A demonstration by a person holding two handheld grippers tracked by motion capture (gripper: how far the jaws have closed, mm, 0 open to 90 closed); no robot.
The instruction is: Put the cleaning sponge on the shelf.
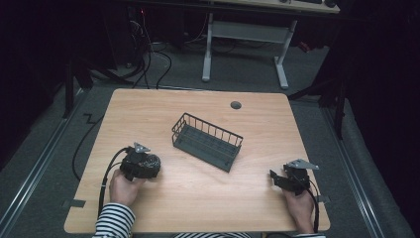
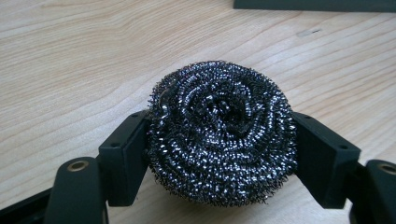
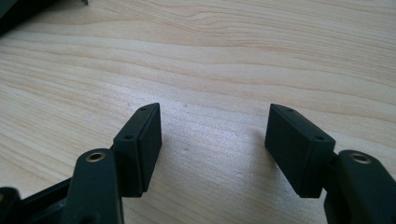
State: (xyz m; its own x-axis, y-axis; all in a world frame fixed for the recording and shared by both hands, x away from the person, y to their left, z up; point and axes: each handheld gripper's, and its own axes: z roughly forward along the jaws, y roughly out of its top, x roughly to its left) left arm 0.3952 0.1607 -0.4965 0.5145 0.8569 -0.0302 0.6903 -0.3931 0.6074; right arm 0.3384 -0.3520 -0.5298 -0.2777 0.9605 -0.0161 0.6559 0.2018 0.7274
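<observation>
On the table's (image 1: 198, 188) left, steel scourer (image 2: 222, 133) clamped between left gripper (image 2: 222, 154) fingers (image 2: 123, 158)

Scourer (image 2: 222, 135) sides hidden behind left gripper (image 2: 223, 140) jaws, underside unseen. Basket (image 2: 315, 4) beyond gripper cut off by top edge; likewise basket corner (image 3: 18, 11).

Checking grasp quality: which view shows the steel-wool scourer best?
The left gripper view: the round, dark steel-wool scourer sits close up between the left claw's jaws. The high view shows a small dark lump.
</observation>
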